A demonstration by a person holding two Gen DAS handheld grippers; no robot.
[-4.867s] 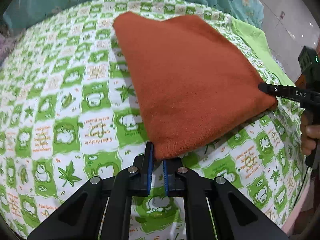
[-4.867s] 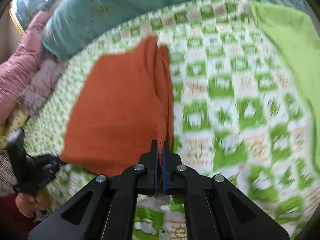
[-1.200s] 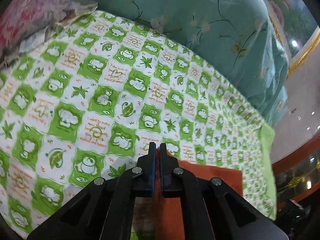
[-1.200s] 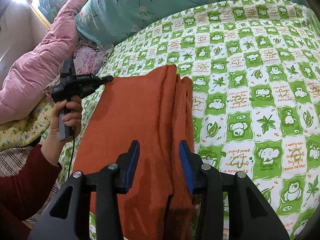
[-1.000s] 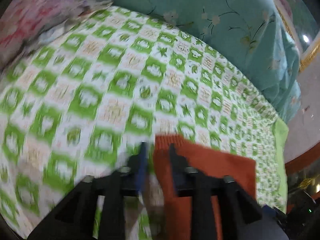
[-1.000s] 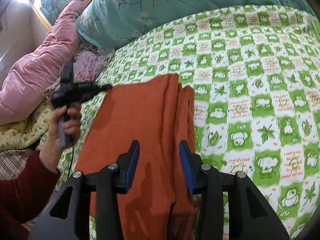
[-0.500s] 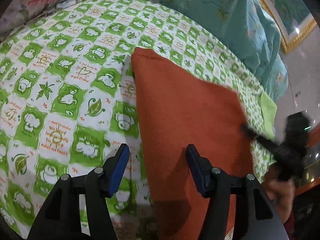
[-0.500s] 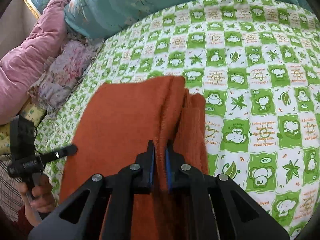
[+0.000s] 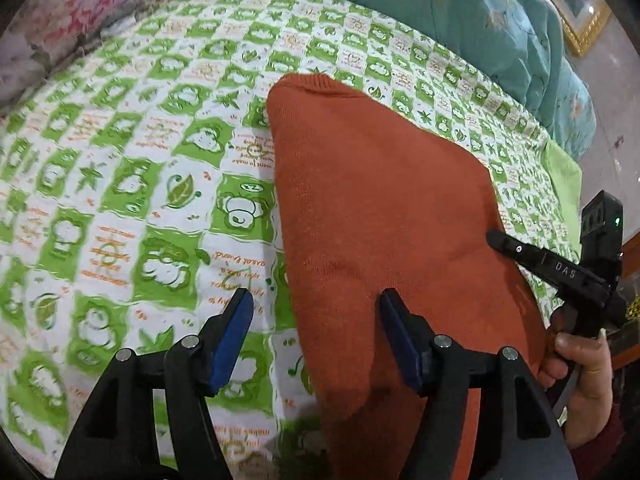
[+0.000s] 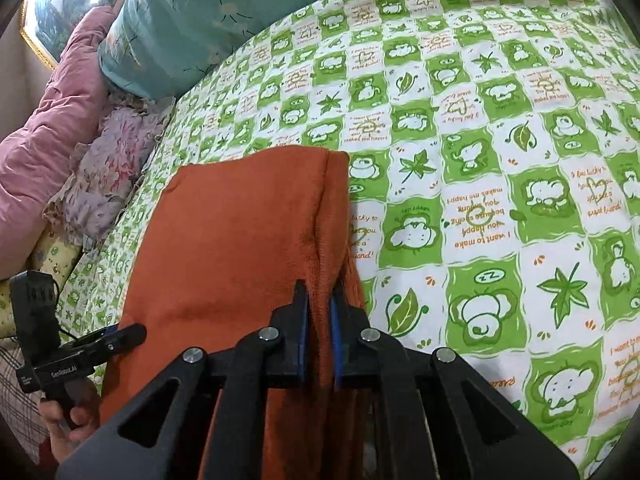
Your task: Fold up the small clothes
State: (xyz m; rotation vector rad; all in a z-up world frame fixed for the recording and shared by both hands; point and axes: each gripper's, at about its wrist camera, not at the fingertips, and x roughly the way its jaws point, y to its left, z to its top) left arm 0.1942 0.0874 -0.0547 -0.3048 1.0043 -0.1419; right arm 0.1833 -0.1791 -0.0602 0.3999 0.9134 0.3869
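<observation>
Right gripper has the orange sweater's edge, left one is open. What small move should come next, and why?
Probably close the left gripper on the orange sweater's near edge: its jaws stand wide astride that edge, while the right gripper already pinches the opposite one.

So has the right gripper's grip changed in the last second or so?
Yes. The right gripper, open above the orange garment a second ago, now has its jaws shut on the garment's folded edge beside the green checked sheet.

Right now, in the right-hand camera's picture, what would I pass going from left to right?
Pink quilt → left claw → orange garment, pinched near its right edge by the right claw → green-and-white checked sheet.
</observation>
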